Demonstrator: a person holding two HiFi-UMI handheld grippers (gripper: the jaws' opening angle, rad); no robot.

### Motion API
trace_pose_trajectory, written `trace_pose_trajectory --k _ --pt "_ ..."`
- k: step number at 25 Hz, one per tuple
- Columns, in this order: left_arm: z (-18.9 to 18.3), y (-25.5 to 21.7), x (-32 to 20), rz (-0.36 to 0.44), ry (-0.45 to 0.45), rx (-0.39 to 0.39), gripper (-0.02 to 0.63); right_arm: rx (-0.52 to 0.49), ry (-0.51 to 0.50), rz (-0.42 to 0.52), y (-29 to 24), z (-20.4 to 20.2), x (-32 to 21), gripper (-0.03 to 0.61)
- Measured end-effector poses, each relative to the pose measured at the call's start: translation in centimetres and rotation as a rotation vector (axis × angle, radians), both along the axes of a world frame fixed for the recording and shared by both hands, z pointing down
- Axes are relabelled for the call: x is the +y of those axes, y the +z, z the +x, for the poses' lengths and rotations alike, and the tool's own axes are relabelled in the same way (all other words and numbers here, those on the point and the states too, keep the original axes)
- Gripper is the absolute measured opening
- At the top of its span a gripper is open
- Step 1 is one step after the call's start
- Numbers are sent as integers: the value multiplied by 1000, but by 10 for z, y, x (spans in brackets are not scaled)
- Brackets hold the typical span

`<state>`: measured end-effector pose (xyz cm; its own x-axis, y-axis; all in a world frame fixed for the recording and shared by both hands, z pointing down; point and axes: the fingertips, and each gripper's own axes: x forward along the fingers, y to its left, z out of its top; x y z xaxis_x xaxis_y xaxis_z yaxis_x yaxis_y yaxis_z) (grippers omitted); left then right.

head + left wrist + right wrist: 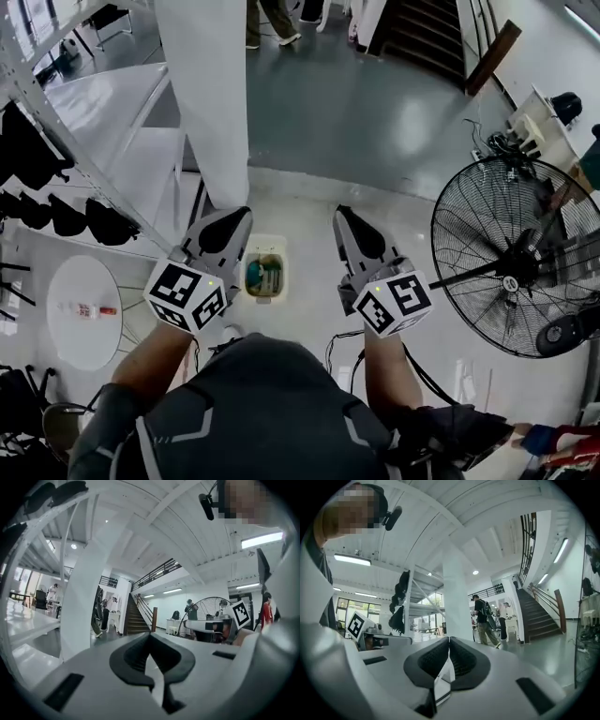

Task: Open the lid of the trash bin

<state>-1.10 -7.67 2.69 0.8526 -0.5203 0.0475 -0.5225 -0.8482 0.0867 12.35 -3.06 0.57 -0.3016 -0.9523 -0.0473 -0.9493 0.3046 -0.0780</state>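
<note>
Far below on the pale floor, between my two grippers in the head view, stands a small cream trash bin [264,276]; from above its inside shows, with green and yellowish things in it. My left gripper [232,221] is held high above and left of the bin, jaws shut and empty. At the same height, right of the bin, my right gripper [345,217] is also shut on nothing. The left gripper [150,635] and the right gripper [448,639] each point out across the hall in their own views, and neither view shows the bin.
A thick white pillar [211,94] rises just beyond the left gripper. A large black standing fan [511,258] is close on the right. A round white table [84,309] and a rack with black bags [66,217] lie to the left. Stairs [427,33] and people are farther off.
</note>
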Motion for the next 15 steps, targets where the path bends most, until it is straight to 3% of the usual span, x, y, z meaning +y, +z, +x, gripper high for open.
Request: trace_pose_trajectory --k 6,15 --pt "-7 -26 6 111 -33 -12 8 14 34 36 -16 7 5 29" --pt "-20 -38 12 156 -76 0 8 42 39 48 -24 4 7 28"
